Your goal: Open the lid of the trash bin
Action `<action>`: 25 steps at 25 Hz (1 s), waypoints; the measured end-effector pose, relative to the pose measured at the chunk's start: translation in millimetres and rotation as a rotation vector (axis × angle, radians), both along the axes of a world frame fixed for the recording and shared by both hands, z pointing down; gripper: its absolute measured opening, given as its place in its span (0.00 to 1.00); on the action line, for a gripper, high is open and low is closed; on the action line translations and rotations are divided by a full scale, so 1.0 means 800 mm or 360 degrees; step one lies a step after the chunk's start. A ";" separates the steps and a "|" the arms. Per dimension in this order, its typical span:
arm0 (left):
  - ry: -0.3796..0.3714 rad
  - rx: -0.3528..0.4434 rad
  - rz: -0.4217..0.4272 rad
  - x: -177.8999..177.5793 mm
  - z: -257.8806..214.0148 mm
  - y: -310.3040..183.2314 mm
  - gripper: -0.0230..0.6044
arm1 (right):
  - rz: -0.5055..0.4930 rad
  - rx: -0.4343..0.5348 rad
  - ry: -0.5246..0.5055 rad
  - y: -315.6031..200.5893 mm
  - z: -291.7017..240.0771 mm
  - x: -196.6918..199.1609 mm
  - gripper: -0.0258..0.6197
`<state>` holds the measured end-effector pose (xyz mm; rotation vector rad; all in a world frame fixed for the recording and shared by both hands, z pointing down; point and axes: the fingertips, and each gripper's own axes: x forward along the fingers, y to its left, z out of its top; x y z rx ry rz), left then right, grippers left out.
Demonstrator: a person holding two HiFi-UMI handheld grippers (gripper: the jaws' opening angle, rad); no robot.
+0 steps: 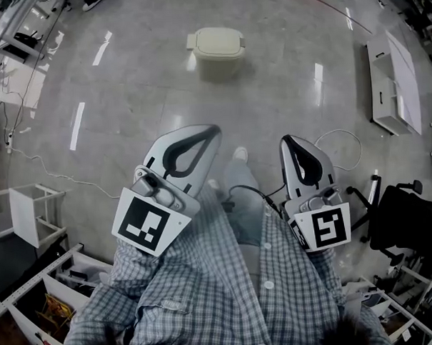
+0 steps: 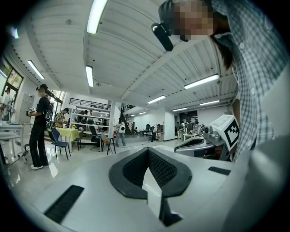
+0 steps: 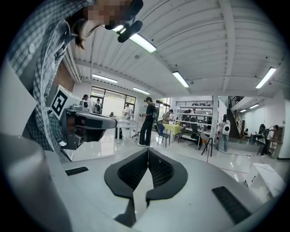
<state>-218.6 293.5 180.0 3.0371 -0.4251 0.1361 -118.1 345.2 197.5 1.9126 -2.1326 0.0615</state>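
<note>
The trash bin [image 1: 218, 50] is a pale, squat bin with its lid down, standing on the glossy floor well ahead of me. It does not show in either gripper view. My left gripper [image 1: 213, 130] is held close to my chest, jaws shut with their tips together [image 2: 148, 149] and nothing between them. My right gripper [image 1: 286, 140] is raised beside it, also shut and empty [image 3: 148, 150]. Both are far from the bin. Each gripper view looks out level across the room and shows the other gripper alongside.
White shelf racks [image 1: 32, 212] stand at my left, with a cable [image 1: 52, 175] trailing over the floor. A white cabinet [image 1: 394, 82] and a black chair [image 1: 408, 224] are at the right. A person in black [image 3: 147, 122] stands near distant tables.
</note>
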 end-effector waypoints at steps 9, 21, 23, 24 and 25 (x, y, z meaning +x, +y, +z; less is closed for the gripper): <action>-0.0045 -0.0021 -0.0054 0.018 0.007 -0.021 0.04 | -0.0082 -0.0023 0.0010 -0.028 0.006 0.014 0.07; -0.0081 -0.0081 -0.0100 0.079 0.015 -0.067 0.04 | -0.0094 -0.0083 0.0007 -0.076 0.019 0.083 0.07; -0.0089 -0.0084 -0.0111 0.091 0.015 -0.075 0.04 | -0.0114 -0.0090 0.0000 -0.086 0.020 0.094 0.07; -0.0093 -0.0085 -0.0118 0.097 0.015 -0.079 0.04 | -0.0126 -0.0094 -0.0002 -0.090 0.020 0.098 0.07; -0.0096 -0.0086 -0.0125 0.102 0.015 -0.083 0.04 | -0.0138 -0.0095 -0.0003 -0.095 0.020 0.103 0.07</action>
